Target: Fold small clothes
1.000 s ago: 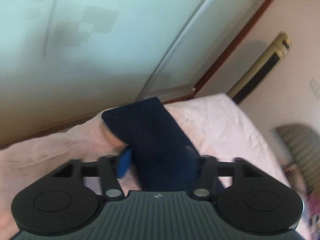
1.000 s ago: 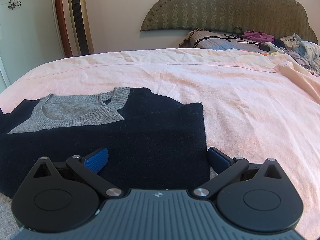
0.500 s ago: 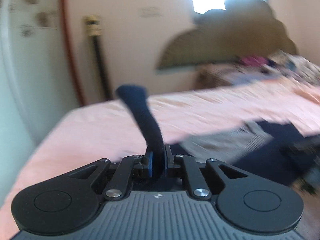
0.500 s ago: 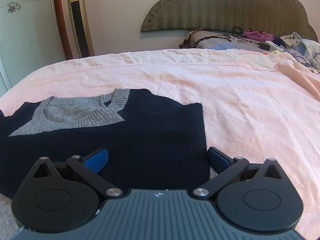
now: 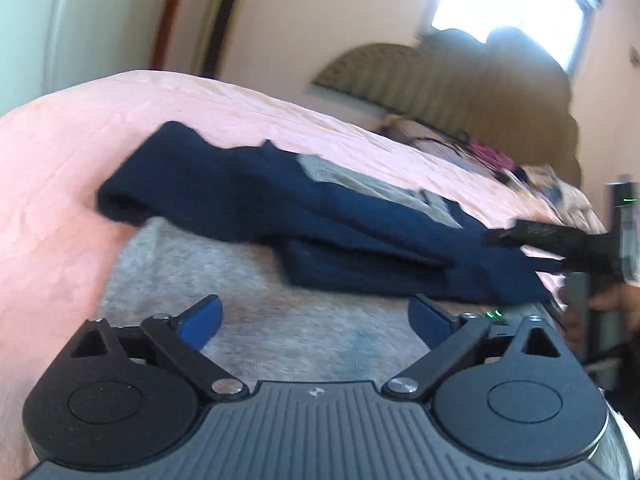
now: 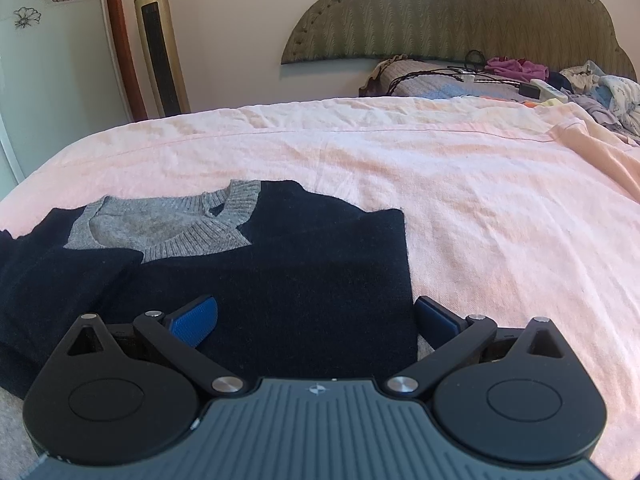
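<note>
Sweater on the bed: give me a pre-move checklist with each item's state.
1. Left sleeve laid across the sweater: ok, though it lies bunched.
2. Left gripper free of cloth: ok, jaws opening, nothing between the fingers.
3. Right gripper free: ok, jaws closing slightly, the sweater's edge lies between the fingers, not pinched.
4. Right side folded in straight: ok.
5. Bottom hem position: cannot tell, hidden by the grippers.
6. Pink sheet beside the sweater free of clutter: ok.
</note>
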The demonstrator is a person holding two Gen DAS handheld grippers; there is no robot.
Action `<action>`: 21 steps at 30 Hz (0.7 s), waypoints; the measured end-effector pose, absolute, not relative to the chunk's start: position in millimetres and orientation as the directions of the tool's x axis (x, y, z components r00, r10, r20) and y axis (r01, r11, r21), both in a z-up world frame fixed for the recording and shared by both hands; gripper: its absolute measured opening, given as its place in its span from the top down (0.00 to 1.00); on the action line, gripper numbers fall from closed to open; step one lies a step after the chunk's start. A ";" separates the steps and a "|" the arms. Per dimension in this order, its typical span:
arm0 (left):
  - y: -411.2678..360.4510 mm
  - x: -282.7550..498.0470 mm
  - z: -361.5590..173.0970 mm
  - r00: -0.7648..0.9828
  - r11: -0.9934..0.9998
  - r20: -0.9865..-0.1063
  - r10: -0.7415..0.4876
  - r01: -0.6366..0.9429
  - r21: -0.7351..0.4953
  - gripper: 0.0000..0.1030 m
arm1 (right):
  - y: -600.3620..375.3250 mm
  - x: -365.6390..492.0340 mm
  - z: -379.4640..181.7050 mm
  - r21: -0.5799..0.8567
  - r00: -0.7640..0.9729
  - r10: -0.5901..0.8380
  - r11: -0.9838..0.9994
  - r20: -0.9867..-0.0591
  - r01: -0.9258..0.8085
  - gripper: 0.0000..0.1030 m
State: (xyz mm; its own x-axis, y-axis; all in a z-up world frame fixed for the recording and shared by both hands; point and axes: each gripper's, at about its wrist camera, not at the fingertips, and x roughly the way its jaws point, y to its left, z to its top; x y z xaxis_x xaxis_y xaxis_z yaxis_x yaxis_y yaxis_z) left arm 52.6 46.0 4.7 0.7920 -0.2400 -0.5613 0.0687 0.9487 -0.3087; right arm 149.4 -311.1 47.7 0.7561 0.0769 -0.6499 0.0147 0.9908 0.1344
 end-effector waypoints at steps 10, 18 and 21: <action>43.6 57.3 4.9 0.793 0.952 -0.564 -0.231 0.065 -0.299 0.00 | -256.5 164.4 77.1 0.497 0.561 0.478 0.858 -0.676 -0.132 0.43; 46.0 55.3 4.8 0.796 0.948 -0.557 -0.237 0.064 -0.313 0.00 | -276.6 178.3 64.7 0.423 0.558 0.401 0.901 -0.726 -0.097 0.14; 46.6 54.7 4.7 0.797 0.946 -0.554 -0.239 0.062 -0.319 0.00 | -326.5 180.4 64.8 0.440 0.675 0.290 0.896 -0.678 0.058 0.11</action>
State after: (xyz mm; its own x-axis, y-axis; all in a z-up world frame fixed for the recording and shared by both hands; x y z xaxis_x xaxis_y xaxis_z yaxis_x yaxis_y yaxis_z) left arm 54.7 46.6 4.7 0.7974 -0.2392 -0.5540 0.0620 0.9457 -0.3190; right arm 180.4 -326.5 64.8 0.6750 0.2901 -0.6784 0.0575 0.8960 0.4404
